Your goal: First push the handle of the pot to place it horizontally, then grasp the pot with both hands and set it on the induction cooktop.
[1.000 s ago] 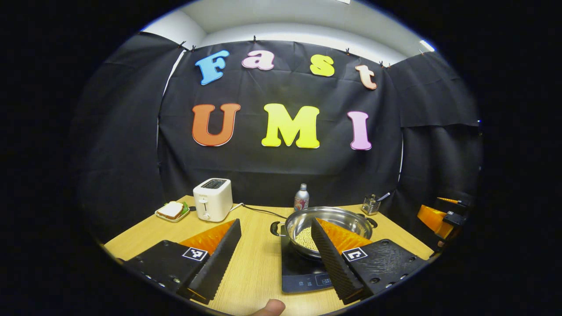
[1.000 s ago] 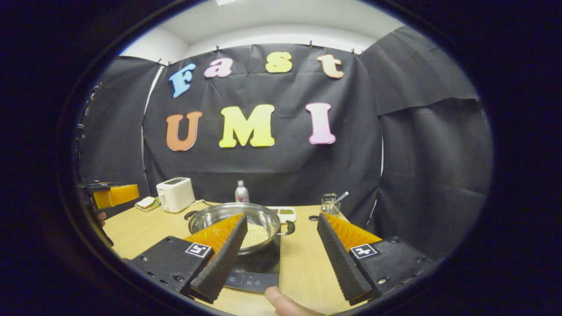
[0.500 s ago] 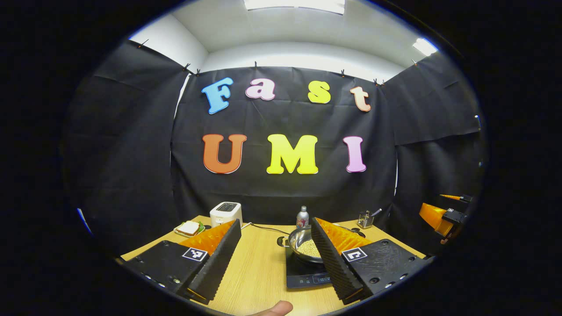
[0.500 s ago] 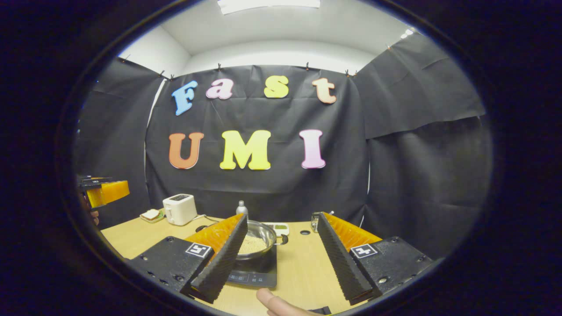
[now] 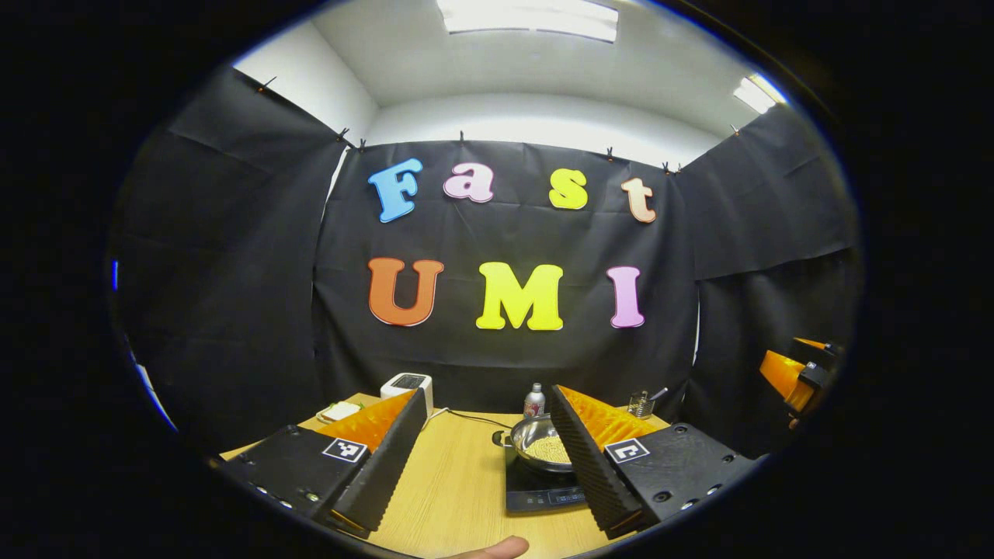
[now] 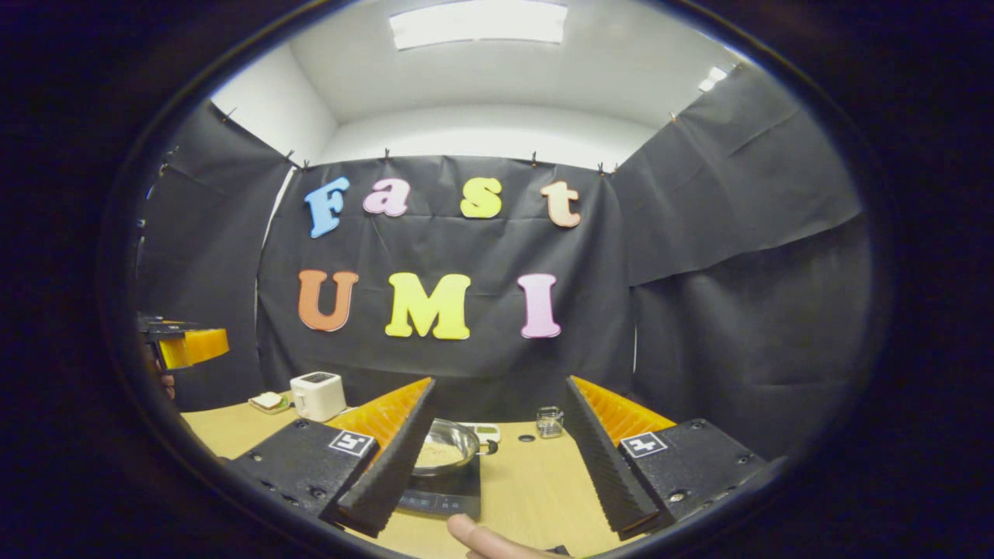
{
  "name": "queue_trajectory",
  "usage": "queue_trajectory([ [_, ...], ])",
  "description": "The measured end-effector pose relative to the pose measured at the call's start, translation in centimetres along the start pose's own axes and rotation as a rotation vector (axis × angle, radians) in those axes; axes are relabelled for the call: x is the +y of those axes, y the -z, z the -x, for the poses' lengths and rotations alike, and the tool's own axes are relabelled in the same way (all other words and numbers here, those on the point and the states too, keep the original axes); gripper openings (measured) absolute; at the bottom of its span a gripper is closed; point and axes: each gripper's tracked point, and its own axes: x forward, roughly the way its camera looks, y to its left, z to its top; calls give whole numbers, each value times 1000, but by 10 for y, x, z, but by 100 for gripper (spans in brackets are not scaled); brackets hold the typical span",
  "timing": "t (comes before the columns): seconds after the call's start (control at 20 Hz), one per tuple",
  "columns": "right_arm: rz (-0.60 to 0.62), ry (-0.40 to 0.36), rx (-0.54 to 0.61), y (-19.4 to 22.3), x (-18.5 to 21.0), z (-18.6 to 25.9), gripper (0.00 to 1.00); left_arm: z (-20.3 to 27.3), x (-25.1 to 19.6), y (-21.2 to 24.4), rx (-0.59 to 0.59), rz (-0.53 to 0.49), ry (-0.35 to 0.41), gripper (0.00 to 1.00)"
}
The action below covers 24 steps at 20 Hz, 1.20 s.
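Left tool (image 5: 489, 466) wide apart, empty; right tool (image 6: 501, 466) likewise. Ahead of both on the tabletop (image 5: 458, 481): pot (image 5: 543, 450) sitting on the cooktop (image 5: 536, 489), right of the left tool's centreline, left of the right tool's. Pot handles lie sideways across the line of approach. Placement judged complete; neither tool clearly nearer.

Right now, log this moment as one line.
pot: on cooktop | left gripper: open, clear of pot | right gripper: open, clear of pot | toaster: far left on table
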Motion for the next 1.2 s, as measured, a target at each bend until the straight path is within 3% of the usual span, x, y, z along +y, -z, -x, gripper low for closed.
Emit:
queue_trajectory([
  [0.15, -3, 37, 15, 6, -10, 2, 100, 4, 4, 1, -1, -29, -21, 95],
  [0.4, -26, 17, 47, 16, -8, -7, 100, 2, 5, 5, 5, -27, -26, 95],
  [0.9, -48, 14, -19, 0, -5, -5, 100, 3, 8, -8, -49, -11, -47, 95],
  [1.2, -25, 43, -67, -7, -14, -6, 100, 0, -3, -1, -43, -61, -30, 95],
])
